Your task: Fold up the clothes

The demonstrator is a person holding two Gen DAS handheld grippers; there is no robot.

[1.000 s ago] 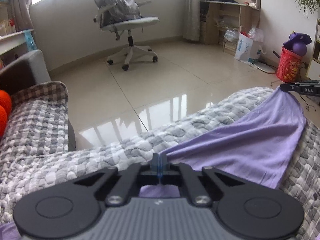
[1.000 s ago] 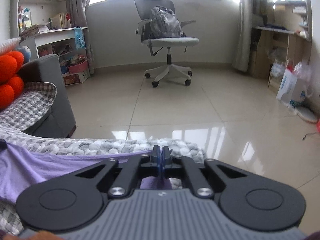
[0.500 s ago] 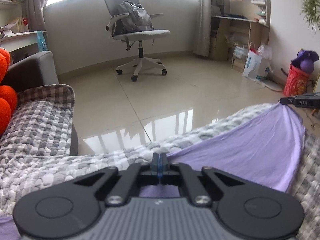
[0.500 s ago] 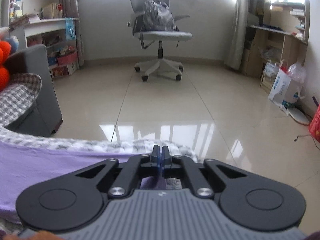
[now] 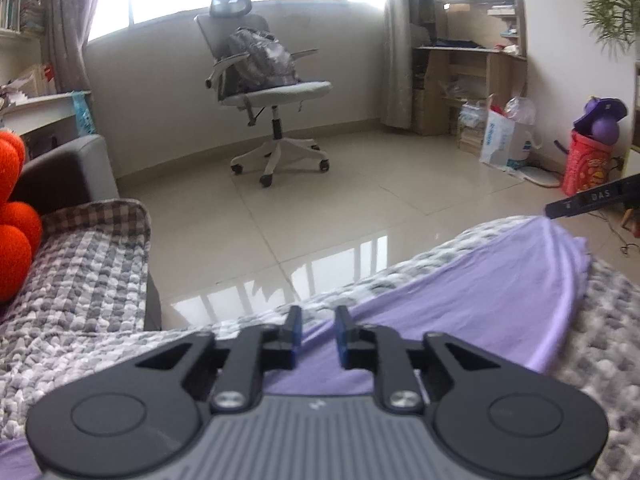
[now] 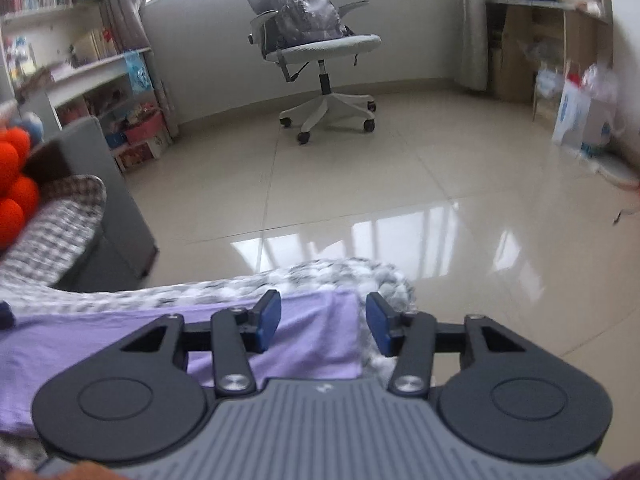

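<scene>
A lilac garment [image 5: 460, 312] lies spread over the grey-and-white checked sofa cover [image 5: 80, 280], near its front edge. My left gripper [image 5: 318, 330] hovers open just over the garment's left end, with a narrow gap and nothing between its fingers. My right gripper [image 6: 323, 324] stands wide open above the right corner of the garment [image 6: 200, 340], and the cloth lies flat below its blue pads [image 6: 268, 320]. In the left wrist view, one of the right gripper's fingers [image 5: 592, 197] shows at the garment's far corner. The near part of the garment is hidden under the gripper bodies.
Beyond the sofa's edge is glossy tiled floor [image 5: 340, 208]. An office chair [image 5: 272, 92] with a bag on it stands by the window. Orange plush balls [image 5: 12, 232] sit on the sofa at left. A red basket [image 5: 588, 168] and a white bag [image 5: 504, 140] stand at right.
Both grippers were shut on the garment's edge and have now opened, letting it go. The cloth has settled flat on the sofa cover. The cameras have tipped down slightly.
</scene>
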